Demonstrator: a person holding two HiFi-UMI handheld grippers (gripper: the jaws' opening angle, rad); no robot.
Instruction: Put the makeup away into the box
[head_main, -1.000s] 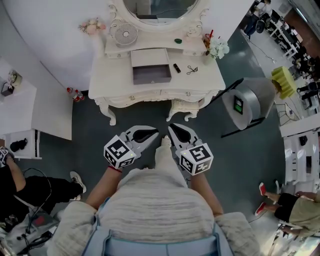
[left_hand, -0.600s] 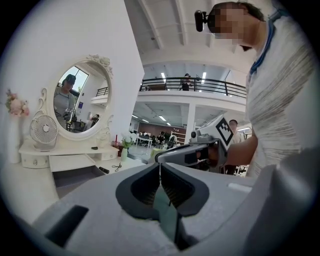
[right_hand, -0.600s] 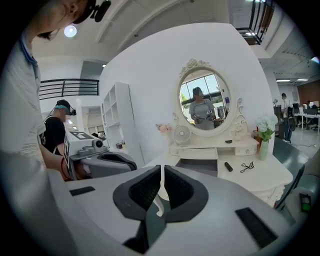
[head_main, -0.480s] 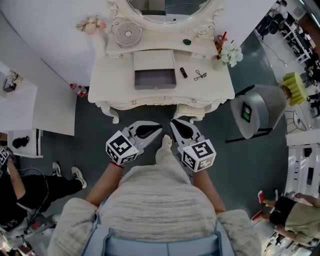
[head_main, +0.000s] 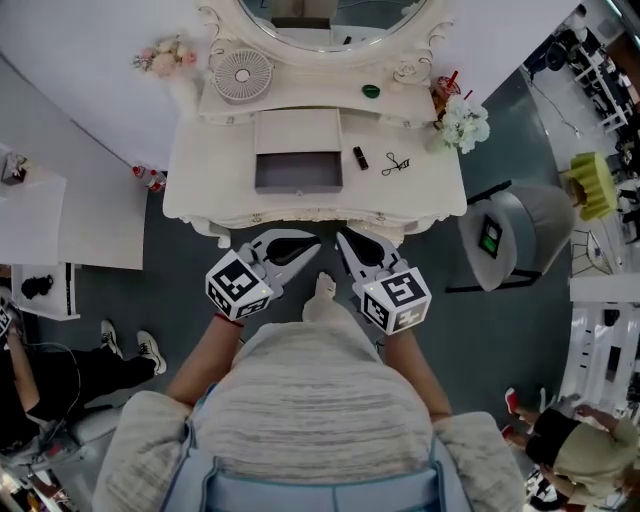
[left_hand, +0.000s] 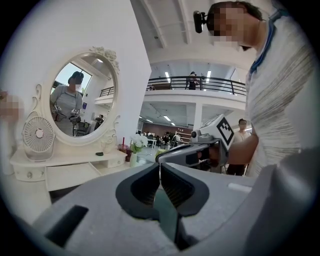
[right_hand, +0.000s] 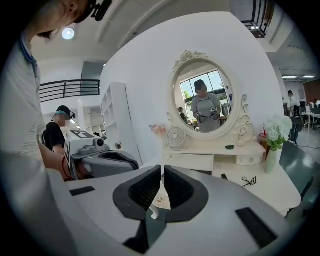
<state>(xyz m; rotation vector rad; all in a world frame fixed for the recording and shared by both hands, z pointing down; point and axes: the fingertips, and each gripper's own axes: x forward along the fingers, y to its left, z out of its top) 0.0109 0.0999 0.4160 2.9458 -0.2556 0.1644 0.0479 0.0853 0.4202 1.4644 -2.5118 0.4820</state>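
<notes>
- Currently both grippers sit low in front of the person's torso, on the near side of the box, short of the white dressing-table surface (head_main: 205, 190) and touching nothing on it.
- left gripper (head_main: 316, 241): fingers together, pads meeting, nothing between them. It points up toward the box.
- right gripper (head_main: 340, 238): fingers together too, nothing held. It points toward the box.
- The two grippers are side by side with tips angled toward each other, near but apart.
- box (head_main: 298, 172): open, with its grey inside showing and a white panel right behind it. It rests mid-surface.
- lipstick (head_main: 360, 157): a dark tube lying on the surface just right of the box, not touching it.
- eyelash curler (head_main: 396, 163): lies flat on the surface right of the box, past the lipstick and apart from it.
- small green item (head_main: 371, 91): on the raised shelf behind and right of the box; can't tell what it is.
- round white fan (head_main: 242, 73): stands behind and left of the box.
- oval mirror (head_main: 320, 12): directly behind the box, with the person reflected in it in both gripper views.
- white flowers (head_main: 463, 122): far right of the box, at the back corner of the surface.
- pink flowers (head_main: 158, 57): behind and left of the box, past the fan.
- grey chair (head_main: 500, 232): on the floor, right of the box and off the surface.
</notes>
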